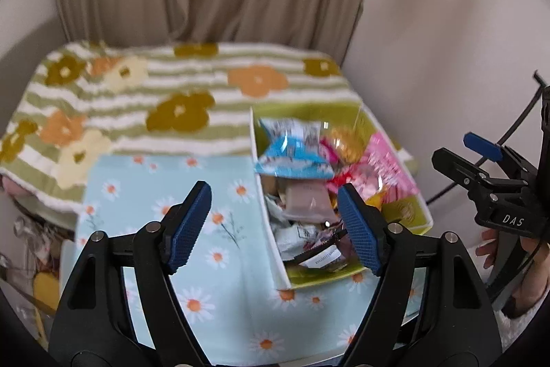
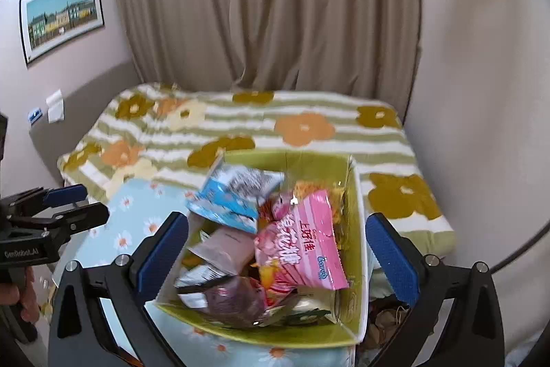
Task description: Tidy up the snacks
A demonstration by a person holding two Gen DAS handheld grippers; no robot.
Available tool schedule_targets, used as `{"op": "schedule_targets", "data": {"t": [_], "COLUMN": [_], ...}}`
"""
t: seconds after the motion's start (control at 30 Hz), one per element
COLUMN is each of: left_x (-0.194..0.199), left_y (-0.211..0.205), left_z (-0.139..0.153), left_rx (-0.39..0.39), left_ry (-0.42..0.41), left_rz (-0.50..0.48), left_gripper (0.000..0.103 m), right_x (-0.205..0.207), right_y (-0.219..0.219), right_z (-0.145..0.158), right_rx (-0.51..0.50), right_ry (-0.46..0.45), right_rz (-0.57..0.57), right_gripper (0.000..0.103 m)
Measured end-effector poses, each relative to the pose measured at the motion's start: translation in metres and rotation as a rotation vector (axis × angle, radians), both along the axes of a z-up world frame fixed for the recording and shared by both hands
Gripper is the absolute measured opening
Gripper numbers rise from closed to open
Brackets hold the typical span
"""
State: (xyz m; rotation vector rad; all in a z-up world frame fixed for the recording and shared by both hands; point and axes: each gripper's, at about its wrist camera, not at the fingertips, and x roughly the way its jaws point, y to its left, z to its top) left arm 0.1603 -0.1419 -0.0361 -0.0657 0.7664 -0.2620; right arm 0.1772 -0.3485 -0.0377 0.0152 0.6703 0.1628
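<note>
A green-lined cardboard box heaped with snack packets stands on a pale blue daisy-print cloth. The right gripper, blue-padded with black arms, hangs above it with jaws spread wide, holding nothing. The left gripper is partly open and empty, beside the box's left wall. A pink crinkly snack bag lies on top; packets underneath are blurred and hard to identify.

The left gripper fills the lower centre with jaws apart and empty, while the right gripper gapes wide, also empty.
</note>
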Motion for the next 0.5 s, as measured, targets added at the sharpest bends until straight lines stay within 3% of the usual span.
{"op": "schedule_targets", "data": {"t": [0.07, 0.1, 0.27, 0.5], "left_x": [-0.025, -0.034, -0.085, -0.142], "left_y": [0.011, 0.015, 0.044, 0.08], "left_z": [0.017, 0.024, 0.051, 0.062], "left_rx": [0.012, 0.019, 0.01, 0.023], "left_ry": [-0.078, -0.108, -0.2, -0.257], "left_rz": [0.02, 0.028, 0.055, 0.116], "left_gripper": [0.099, 0.103, 0.103, 0.103], "right_x": [-0.021, -0.028, -0.076, -0.135], "right_y": [0.008, 0.013, 0.041, 0.075], "right_z": [0.015, 0.02, 0.039, 0.049], "right_rx": [0.008, 0.007, -0.011, -0.039], "right_ry": [-0.04, -0.051, -0.094, -0.147], "right_rz": [-0.031, -0.041, -0.084, -0.118], "right_gripper": [0.103, 0.103, 0.103, 0.103]}}
